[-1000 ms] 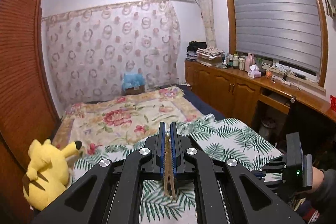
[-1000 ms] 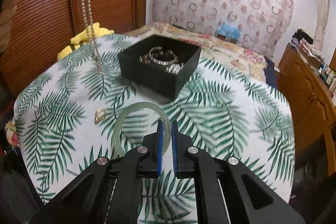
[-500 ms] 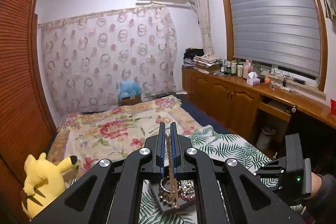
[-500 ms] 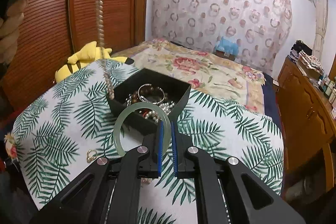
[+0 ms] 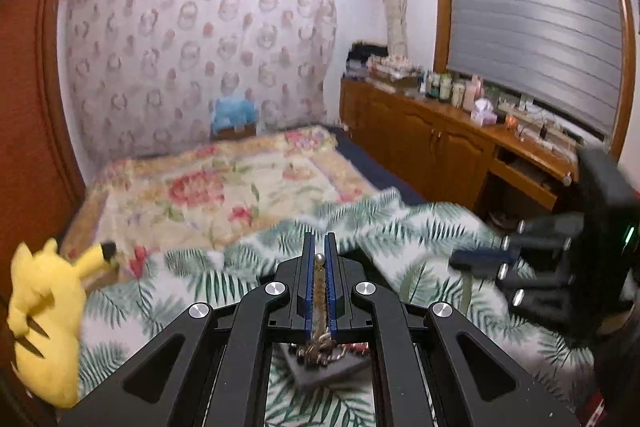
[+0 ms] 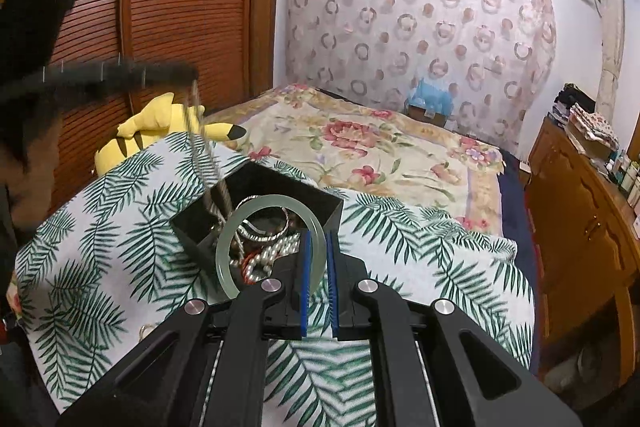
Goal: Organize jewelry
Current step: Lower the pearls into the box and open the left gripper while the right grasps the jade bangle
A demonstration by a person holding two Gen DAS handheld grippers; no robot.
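My left gripper (image 5: 319, 259) is shut on a bead necklace (image 5: 319, 291) whose lower end hangs into the black jewelry box (image 5: 320, 373) below. In the right wrist view the same necklace (image 6: 208, 163) hangs blurred from the left gripper (image 6: 188, 71) into the box (image 6: 256, 187), which holds pearls and a silver bangle. My right gripper (image 6: 317, 247) is shut on a pale green jade bangle (image 6: 232, 279) and holds it above the box's near corner. The right gripper also shows in the left wrist view (image 5: 472, 258).
The box stands on a palm-leaf tablecloth (image 6: 420, 267). A small gold ring (image 6: 146, 329) lies on the cloth at the near left. A yellow plush toy (image 6: 160, 123) sits past the table's left edge, a bed (image 6: 360, 147) beyond, wooden cabinets (image 6: 580, 219) right.
The left gripper has come down, lowering the necklace's end into the box. The right gripper has moved forward with the jade bangle to over the box's near corner.
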